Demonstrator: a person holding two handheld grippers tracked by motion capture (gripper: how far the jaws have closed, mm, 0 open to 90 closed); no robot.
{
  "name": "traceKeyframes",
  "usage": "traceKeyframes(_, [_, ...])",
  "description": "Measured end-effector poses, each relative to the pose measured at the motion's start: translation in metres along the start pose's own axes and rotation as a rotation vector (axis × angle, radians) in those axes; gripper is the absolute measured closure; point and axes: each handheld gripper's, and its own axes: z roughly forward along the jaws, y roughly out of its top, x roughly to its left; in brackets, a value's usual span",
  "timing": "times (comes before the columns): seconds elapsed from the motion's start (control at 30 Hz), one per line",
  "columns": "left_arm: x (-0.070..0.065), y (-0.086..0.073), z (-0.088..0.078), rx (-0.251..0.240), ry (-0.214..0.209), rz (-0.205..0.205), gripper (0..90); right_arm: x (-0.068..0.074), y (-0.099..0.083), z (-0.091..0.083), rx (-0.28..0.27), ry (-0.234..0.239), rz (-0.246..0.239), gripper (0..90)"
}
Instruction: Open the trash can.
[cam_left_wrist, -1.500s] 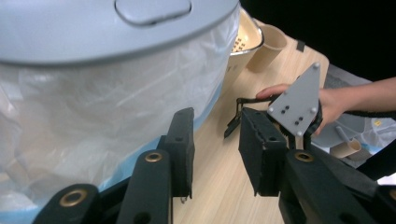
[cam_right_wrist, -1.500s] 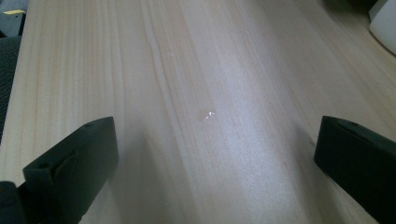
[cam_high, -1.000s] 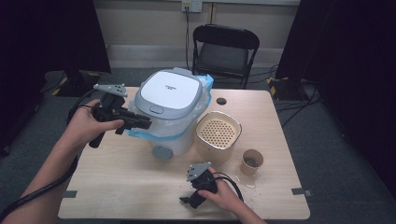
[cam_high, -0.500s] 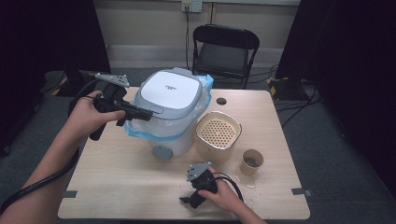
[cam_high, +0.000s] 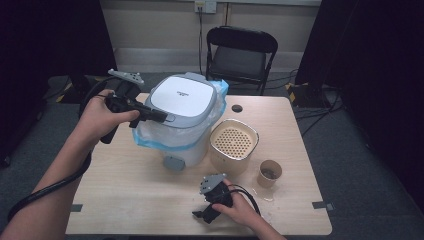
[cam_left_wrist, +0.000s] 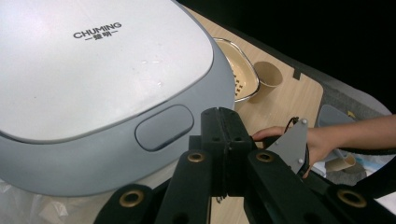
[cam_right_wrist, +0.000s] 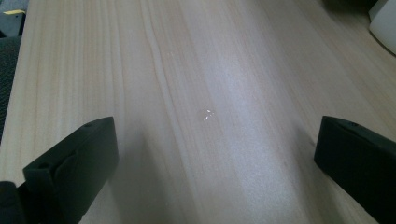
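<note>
A white appliance with a grey-rimmed lid (cam_high: 182, 97) stands at the table's back left, with a clear bluish plastic bag (cam_high: 150, 132) around its body. My left gripper (cam_high: 162, 118) hovers at the lid's left edge. In the left gripper view its jaws (cam_left_wrist: 226, 123) are pressed together just beside the lid's oval button (cam_left_wrist: 164, 127); they have just been closing with nothing between them. My right gripper (cam_high: 202, 216) rests low at the table's front edge. Its jaws (cam_right_wrist: 217, 149) stand wide apart over bare wood.
A beige perforated basket (cam_high: 233, 142) sits right of the appliance, with a paper cup (cam_high: 270, 172) to its front right. Small white specks lie near the cup. A black folding chair (cam_high: 242, 50) stands behind the wooden table (cam_high: 125, 185).
My left hand lifted the gripper and brought it in over the lid's left edge, its jaws drawing together. The right hand kept still.
</note>
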Motion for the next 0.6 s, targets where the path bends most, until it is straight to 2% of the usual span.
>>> traceKeyframes(0.27, [0.007, 0.0, 0.012, 0.02, 0.038, 0.006, 90.0, 0.0, 0.0, 0.0, 0.0, 0.0, 0.001, 0.0])
traceKeyframes(0.43, [0.013, -0.001, 0.016, 0.005, 0.051, -0.006, 90.0, 0.0, 0.0, 0.0, -0.001, 0.0, 0.001, 0.0])
traceKeyframes(0.5, [0.014, 0.0, 0.017, 0.004, 0.05, 0.002, 90.0, 0.0, 0.0, 0.0, -0.001, 0.0, 0.001, 0.0])
traceKeyframes(0.6, [0.013, 0.002, 0.019, 0.008, 0.072, 0.014, 90.0, 0.0, 0.0, 0.0, -0.001, 0.0, 0.002, 0.0])
